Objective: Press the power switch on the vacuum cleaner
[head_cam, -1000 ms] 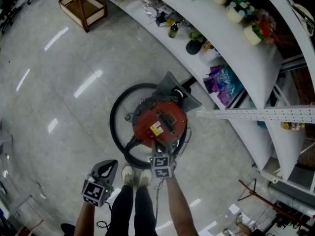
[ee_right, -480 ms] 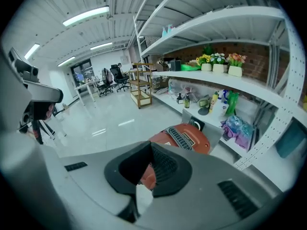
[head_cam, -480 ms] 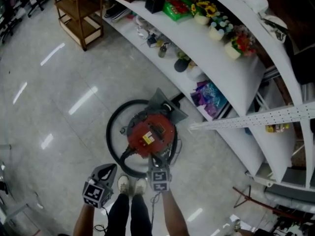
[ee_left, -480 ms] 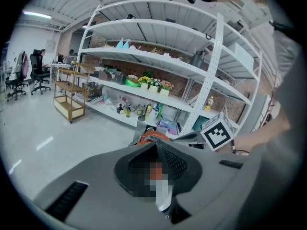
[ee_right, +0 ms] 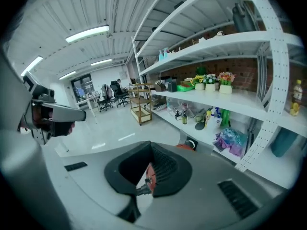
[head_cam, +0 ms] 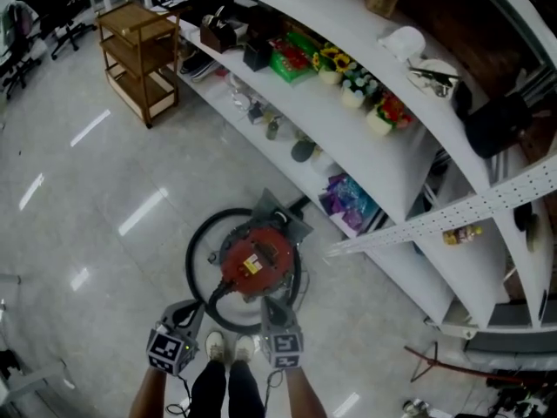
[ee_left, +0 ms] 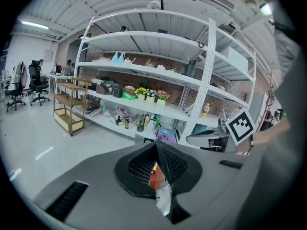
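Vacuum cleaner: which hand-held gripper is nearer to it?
Right. The right hand-held gripper is at the near edge of the vacuum cleaner; the left hand-held gripper is farther left.

Person's in dark trousers [head_cam: 228,388] and white shoes [head_cam: 224,347], forearms bare. The left gripper [head_cam: 187,310] and right gripper [head_cam: 271,301] look like the same build: smooth light grey shell, and each one has a cube [head_cam: 165,348] covered in black-and-white square markers. Up close in the gripper views, the pads [ee_left: 172,164] are dark and ribbed like a little grille, set in a dark V-shaped pocket, with a narrow black slot [ee_left: 67,200] in the shell on either side
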A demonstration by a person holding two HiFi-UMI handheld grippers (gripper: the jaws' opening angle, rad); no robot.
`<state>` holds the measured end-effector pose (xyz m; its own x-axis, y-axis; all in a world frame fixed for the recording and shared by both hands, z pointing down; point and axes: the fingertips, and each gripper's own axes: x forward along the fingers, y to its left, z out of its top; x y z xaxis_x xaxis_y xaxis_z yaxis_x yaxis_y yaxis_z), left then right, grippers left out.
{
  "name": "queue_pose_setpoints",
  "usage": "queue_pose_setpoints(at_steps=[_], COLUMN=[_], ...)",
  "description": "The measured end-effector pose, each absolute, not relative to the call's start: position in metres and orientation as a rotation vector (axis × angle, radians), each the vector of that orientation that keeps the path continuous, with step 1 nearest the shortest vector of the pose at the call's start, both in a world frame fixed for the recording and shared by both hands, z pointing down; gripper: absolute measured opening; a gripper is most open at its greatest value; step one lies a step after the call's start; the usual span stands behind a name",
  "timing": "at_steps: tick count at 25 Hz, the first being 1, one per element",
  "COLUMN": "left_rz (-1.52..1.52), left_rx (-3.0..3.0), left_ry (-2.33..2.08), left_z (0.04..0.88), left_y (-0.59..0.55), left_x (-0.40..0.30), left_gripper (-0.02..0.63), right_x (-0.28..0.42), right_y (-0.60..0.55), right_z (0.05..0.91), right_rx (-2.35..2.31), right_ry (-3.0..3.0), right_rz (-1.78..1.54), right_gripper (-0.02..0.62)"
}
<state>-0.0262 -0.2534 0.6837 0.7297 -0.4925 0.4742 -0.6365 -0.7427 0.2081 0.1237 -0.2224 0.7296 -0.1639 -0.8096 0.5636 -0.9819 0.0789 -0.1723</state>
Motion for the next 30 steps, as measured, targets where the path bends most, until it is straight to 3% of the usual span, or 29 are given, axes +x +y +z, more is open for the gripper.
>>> queue_pose_setpoints(at_steps=[10, 30], left_rz=[0.511, 0.396], left_rx=[2.659, 2.818], left_ry=[-0.869, -0.851], left_z=[0.603, 0.461], left_y=[-0.239, -0.193], left_x=[-0.019, -0.018], left_gripper=[0.008, 0.008], right_x=[0.124, 0.123], right_y=[-0.199, -0.136], right_z=[0.614, 0.467], right_rx=[1.903, 2.075], right_ry=[-2.111, -2.147], right_rz=[0.68, 0.486], right_gripper=[0.012, 0.012])
